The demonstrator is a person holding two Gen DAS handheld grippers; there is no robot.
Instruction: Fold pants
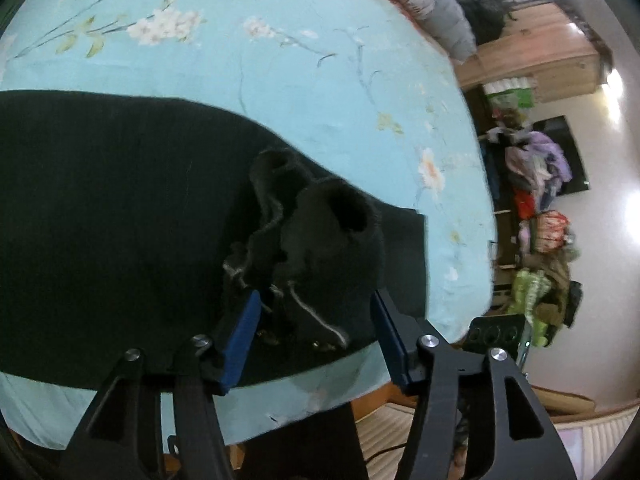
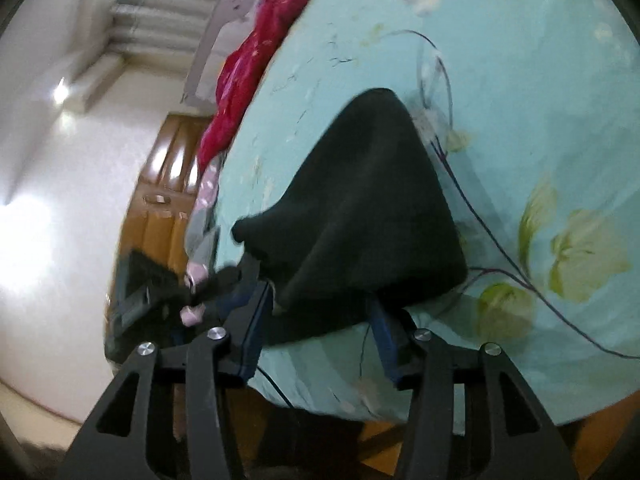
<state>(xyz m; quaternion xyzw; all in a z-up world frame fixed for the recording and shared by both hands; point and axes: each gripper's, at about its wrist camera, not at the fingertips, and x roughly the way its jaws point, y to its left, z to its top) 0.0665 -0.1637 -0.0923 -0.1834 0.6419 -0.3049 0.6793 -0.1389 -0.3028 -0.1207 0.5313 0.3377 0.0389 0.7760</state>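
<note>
Black pants (image 1: 120, 208) lie spread on a light blue floral bedsheet (image 1: 280, 60). In the left wrist view my left gripper (image 1: 316, 300) stands open around a bunched, raised part of the pants with a drawstring (image 1: 320, 320), near the bed's front edge. In the right wrist view my right gripper (image 2: 320, 304) is open, and a lifted fold of the black pants (image 2: 368, 208) drapes over its fingertips. Whether the blue pads touch the cloth I cannot tell.
A red blanket (image 2: 248, 60) and grey pillows (image 1: 440, 12) lie at the far end of the bed. Shelves with piled clothes (image 1: 536, 200) stand beside the bed. A wooden cabinet (image 2: 168, 184) stands by the white wall. The bed edge runs just under both grippers.
</note>
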